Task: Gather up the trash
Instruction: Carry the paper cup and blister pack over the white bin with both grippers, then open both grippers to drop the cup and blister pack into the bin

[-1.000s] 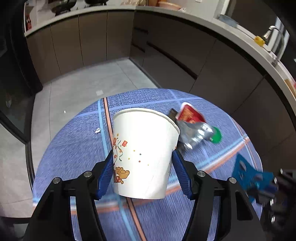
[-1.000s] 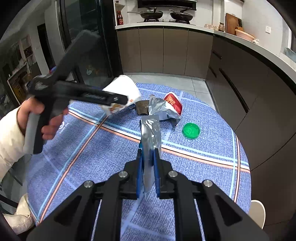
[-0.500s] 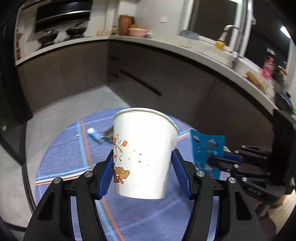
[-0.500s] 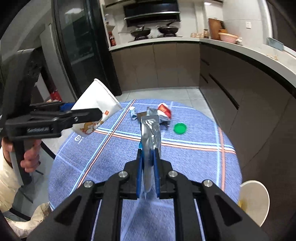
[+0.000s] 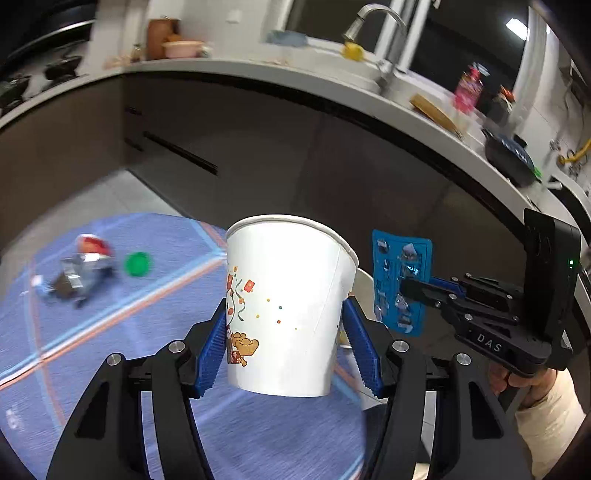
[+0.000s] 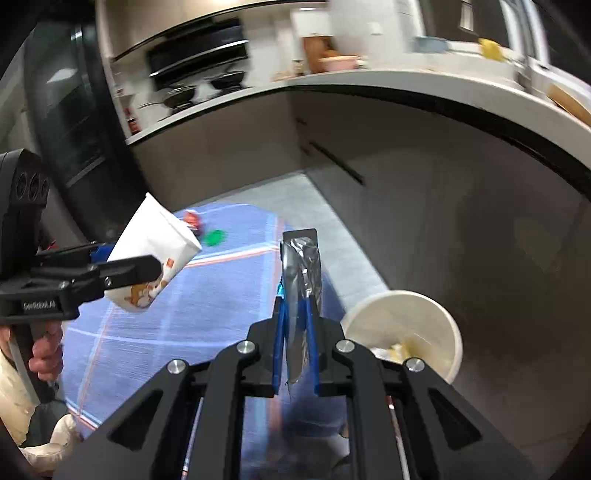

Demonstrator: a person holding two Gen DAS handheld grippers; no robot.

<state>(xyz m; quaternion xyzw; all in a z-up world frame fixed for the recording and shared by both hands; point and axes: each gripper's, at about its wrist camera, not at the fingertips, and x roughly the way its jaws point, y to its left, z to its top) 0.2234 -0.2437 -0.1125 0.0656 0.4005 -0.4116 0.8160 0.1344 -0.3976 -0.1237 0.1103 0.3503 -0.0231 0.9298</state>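
Left gripper [image 5: 284, 343] clamps a paper cup [image 5: 284, 306] above the blue desk [image 5: 110, 332]; right gripper [image 6: 295, 347] pinches a foil wrapper [image 6: 301, 273] near the white bin [image 6: 402, 325]. Releasing too soon could drop either beside it.

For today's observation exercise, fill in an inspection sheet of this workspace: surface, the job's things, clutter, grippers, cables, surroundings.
Surface: round table under a blue plaid cloth.
Job's things: white paper cup with cartoon print, held upright above the table; blue blister pack with a foil back, held edge-up; cream bin on the floor beside the table, some scraps inside.
Clutter: green cap, crumpled red and silver wrapper and a small blurred item beside it, all lying on the cloth.
Grippers: left gripper shut on the paper cup; right gripper shut on the blister pack.
Cables: nothing seen.
Surroundings: curved kitchen counter with a tap, dark cabinets, pans on a hob.
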